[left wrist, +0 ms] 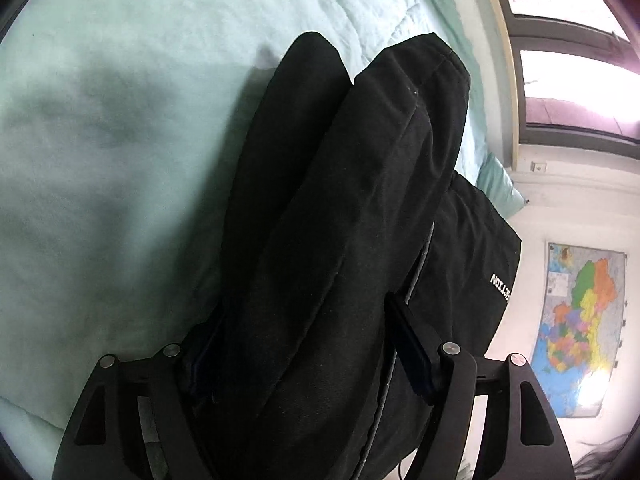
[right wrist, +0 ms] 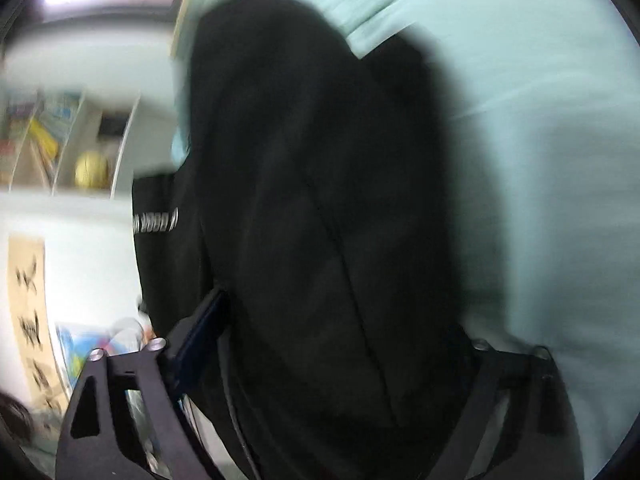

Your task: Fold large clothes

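Note:
A large black garment (left wrist: 360, 152) with white lettering lies bunched in thick folds on the pale green bedsheet (left wrist: 120, 160). In the left wrist view its folds run straight between the fingers of my left gripper (left wrist: 304, 340). The jaws stand wide and the right pad (left wrist: 412, 356) is not squeezing the cloth; the left pad is partly hidden by fabric. In the blurred right wrist view the same black garment (right wrist: 320, 200) fills the span of my right gripper (right wrist: 340, 340), which is also open wide. One pad (right wrist: 200, 336) shows at the left, and the other finger is mostly covered by cloth.
A green pillow (left wrist: 500, 188) lies past the garment, by the window (left wrist: 572, 88). A coloured map (left wrist: 580, 320) hangs on the white wall. In the right wrist view there is a shelf with books and a yellow ball (right wrist: 92, 168), and a calligraphy scroll (right wrist: 32, 312).

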Demonstrator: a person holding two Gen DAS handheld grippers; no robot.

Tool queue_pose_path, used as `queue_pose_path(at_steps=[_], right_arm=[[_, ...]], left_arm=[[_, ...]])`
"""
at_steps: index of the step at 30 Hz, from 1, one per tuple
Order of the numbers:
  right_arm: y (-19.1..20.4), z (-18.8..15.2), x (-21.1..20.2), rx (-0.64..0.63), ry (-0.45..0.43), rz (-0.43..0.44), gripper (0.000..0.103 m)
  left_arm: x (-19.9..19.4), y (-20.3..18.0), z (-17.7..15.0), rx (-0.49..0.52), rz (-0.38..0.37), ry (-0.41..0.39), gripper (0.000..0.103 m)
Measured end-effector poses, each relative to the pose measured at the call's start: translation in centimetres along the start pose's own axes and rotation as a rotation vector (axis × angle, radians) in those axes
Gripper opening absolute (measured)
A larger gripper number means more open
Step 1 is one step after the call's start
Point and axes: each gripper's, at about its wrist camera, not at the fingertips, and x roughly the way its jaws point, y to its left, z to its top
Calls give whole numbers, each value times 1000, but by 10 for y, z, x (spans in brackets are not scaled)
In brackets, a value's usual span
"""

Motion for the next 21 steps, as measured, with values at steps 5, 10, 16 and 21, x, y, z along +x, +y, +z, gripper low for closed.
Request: queue_pose_path(at_steps=[5,10,16,21], right_arm=[[12,-1,7,-54,8,-107,70],[42,-12,-28,-82,-87,-52,56],[105,-32,-69,-165,-111,14,55],[133,-62,-116,-183,-152,-15,55]], left_arm=[[-13,-23,-2,73,34,-46,45],[-48,-77,-20,176,-62,-86,38],[-87,-144,-50,317,-107,-139,38],[-104,-142,-75,327,-163,-114,38]])
